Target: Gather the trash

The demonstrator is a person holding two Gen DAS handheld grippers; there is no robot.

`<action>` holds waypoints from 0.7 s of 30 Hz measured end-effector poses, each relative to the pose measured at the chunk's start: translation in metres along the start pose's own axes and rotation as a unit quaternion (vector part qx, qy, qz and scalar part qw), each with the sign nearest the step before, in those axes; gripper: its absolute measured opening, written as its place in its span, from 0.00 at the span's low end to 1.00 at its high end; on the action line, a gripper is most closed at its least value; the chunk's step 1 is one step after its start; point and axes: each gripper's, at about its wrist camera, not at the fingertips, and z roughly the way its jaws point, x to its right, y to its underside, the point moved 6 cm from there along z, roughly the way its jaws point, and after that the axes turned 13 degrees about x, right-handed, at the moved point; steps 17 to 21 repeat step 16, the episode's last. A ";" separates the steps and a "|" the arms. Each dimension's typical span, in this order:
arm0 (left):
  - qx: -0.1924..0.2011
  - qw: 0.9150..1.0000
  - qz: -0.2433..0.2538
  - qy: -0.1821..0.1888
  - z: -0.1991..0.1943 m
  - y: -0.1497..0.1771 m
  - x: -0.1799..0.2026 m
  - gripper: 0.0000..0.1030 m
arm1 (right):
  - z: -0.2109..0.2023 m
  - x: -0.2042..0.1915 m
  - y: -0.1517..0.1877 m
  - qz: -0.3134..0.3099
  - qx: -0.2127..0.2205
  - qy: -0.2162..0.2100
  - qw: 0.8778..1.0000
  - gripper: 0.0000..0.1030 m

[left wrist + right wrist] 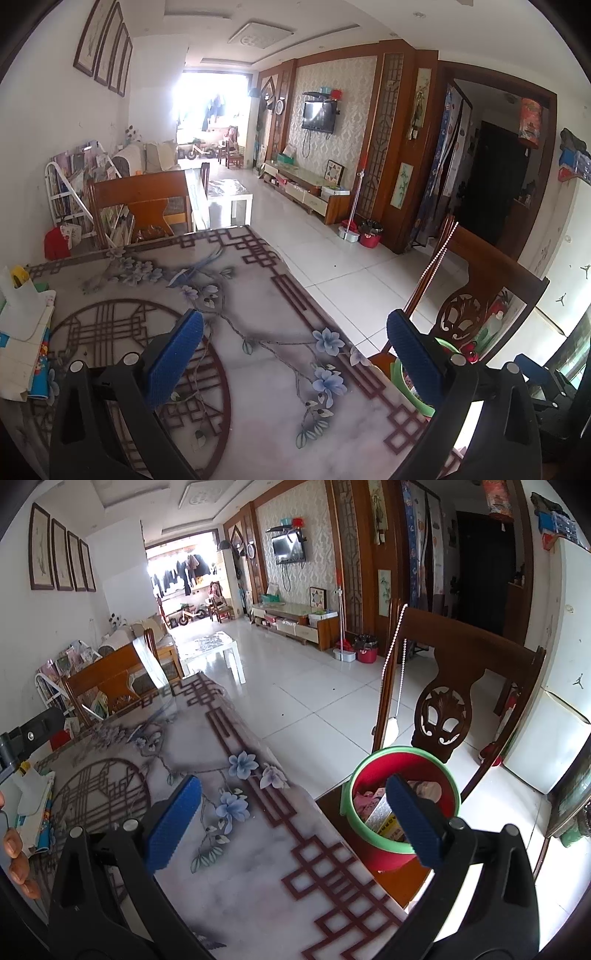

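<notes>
A red bin with a green rim (402, 805) stands on a wooden chair seat beside the table and holds several wrappers and packets (384, 814). In the left wrist view only a bit of its green rim (406, 387) shows behind the right finger. My right gripper (295, 812) is open and empty, its right finger over the bin's mouth, its left finger over the table. My left gripper (295, 350) is open and empty above the patterned table (258, 369). Part of the left gripper's body (33, 731) shows at the left edge of the right wrist view.
A stack of papers, a white bag and a colourful booklet (26, 332) lies at the table's left edge, also in the right wrist view (33, 805). A carved wooden chair back (450, 701) rises behind the bin. Another chair (140, 206) stands at the table's far end. Tiled floor (332, 240) lies to the right.
</notes>
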 end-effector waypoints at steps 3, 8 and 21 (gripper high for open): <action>-0.011 1.000 -0.005 -0.004 0.005 0.006 -0.005 0.92 | 0.007 -0.005 0.004 -0.005 -0.010 -0.003 1.000 0.96; -0.040 0.999 -0.022 -0.013 0.016 0.021 -0.023 0.92 | 0.029 -0.028 0.019 -0.020 -0.044 -0.019 0.999 0.96; -0.122 0.980 -0.036 -0.151 0.028 0.115 -0.141 0.92 | 0.105 -0.103 0.093 -0.096 -0.123 -0.073 0.985 0.96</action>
